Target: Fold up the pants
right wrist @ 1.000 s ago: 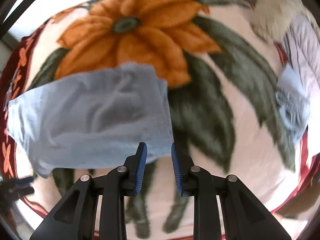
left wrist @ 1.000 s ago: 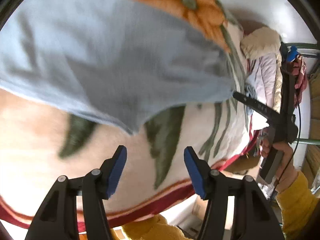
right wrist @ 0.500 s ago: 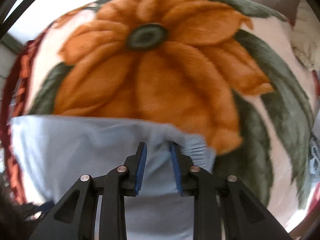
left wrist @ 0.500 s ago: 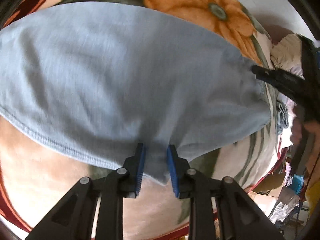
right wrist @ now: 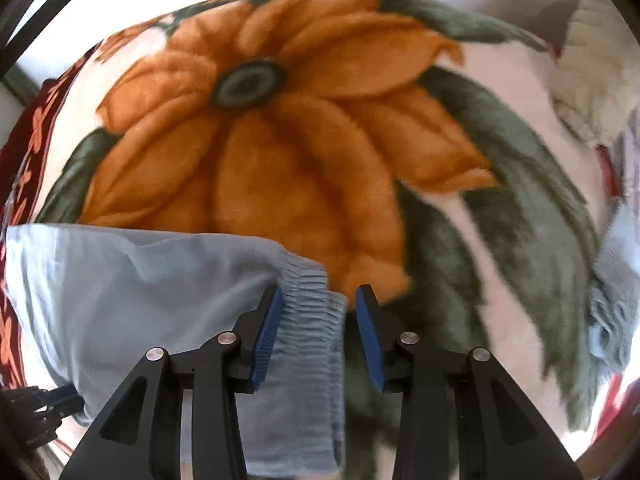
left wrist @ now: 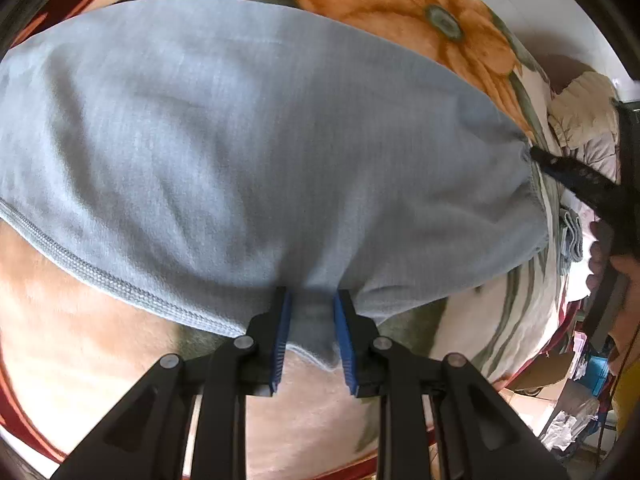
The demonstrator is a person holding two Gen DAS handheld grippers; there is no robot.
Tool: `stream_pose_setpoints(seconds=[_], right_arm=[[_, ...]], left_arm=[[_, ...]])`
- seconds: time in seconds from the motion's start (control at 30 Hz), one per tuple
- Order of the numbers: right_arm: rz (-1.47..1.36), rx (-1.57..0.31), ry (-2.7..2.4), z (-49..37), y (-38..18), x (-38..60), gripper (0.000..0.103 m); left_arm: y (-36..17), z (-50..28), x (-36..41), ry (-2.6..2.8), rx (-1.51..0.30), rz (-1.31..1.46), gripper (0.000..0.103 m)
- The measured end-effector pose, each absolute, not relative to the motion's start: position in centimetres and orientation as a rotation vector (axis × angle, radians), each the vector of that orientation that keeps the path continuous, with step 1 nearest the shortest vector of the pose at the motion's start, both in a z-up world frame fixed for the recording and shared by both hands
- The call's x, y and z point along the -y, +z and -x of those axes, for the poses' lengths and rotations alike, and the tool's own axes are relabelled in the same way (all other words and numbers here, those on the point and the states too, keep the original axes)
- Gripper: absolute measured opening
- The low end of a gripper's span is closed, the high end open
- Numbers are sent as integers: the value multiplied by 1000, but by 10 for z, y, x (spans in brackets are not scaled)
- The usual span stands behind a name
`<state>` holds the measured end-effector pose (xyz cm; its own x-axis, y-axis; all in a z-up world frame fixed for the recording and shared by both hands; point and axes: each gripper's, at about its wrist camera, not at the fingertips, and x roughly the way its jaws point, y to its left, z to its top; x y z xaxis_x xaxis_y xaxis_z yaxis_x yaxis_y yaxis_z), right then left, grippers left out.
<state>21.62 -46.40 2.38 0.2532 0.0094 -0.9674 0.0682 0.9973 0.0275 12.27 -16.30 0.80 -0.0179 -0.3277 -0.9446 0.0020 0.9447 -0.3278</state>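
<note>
Light blue pants [left wrist: 260,152] lie spread on a floral blanket [left wrist: 80,340]. In the left wrist view my left gripper [left wrist: 310,332] is shut on a pinched fold at the pants' near edge. The right gripper [left wrist: 540,158] touches the gathered waistband corner at the right. In the right wrist view the elastic waistband [right wrist: 308,312] lies between the blue pads of my right gripper [right wrist: 318,320]. Its jaws are opening; the left pad touches the cloth and the right pad stands apart from it. The left gripper [right wrist: 56,404] shows dark at the pants' lower left corner.
A pile of beige and pink clothes [left wrist: 580,128] lies at the blanket's right end, with a folded blue-grey cloth [right wrist: 612,320] nearby. A person's hand [left wrist: 624,260] holds the right gripper. Boxes and clutter [left wrist: 540,376] sit beyond the blanket's red-bordered edge.
My left gripper came down and shut on the pants' near edge, then stayed still. My right gripper moved to the waistband corner, shut on it, and now its jaws have spread apart.
</note>
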Motion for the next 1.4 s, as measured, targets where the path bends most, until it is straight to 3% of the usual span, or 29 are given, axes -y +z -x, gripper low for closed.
stream_pose_setpoints(seconds=[0.17, 0.2, 0.23, 0.27, 0.43, 0.63, 0.77, 0.93, 1.03, 1.4], right_arm=[[-119, -1285, -6, -230, 16, 459, 39], [-141, -1289, -9, -231, 13, 459, 37], [-158, -1283, -13, -230, 12, 460, 26], [-167, -1272, -21, -228, 14, 460, 24], [-151, -1163, -148, -205, 35, 465, 23], [-80, -1241, -171, -221, -1, 461, 25], [-112, -1246, -191, -216, 13, 464, 26], [-102, -1185, -206, -195, 56, 457, 30], [-125, -1184, -161, -175, 70, 443, 31], [-114, -1316, -26, -126, 48, 366, 31]], left_arm=[[8, -121, 165, -264, -1561, 240, 23], [9, -121, 166, -263, -1559, 237, 23], [9, -121, 166, -260, -1559, 236, 23], [9, -121, 167, -256, -1557, 238, 23], [9, -120, 168, -243, -1558, 248, 24], [8, -120, 171, -237, -1551, 224, 24], [8, -119, 171, -236, -1539, 228, 24], [14, -123, 166, -218, -1558, 280, 32], [22, -125, 166, -199, -1558, 284, 43], [32, -138, 111, -111, -1530, 255, 53]])
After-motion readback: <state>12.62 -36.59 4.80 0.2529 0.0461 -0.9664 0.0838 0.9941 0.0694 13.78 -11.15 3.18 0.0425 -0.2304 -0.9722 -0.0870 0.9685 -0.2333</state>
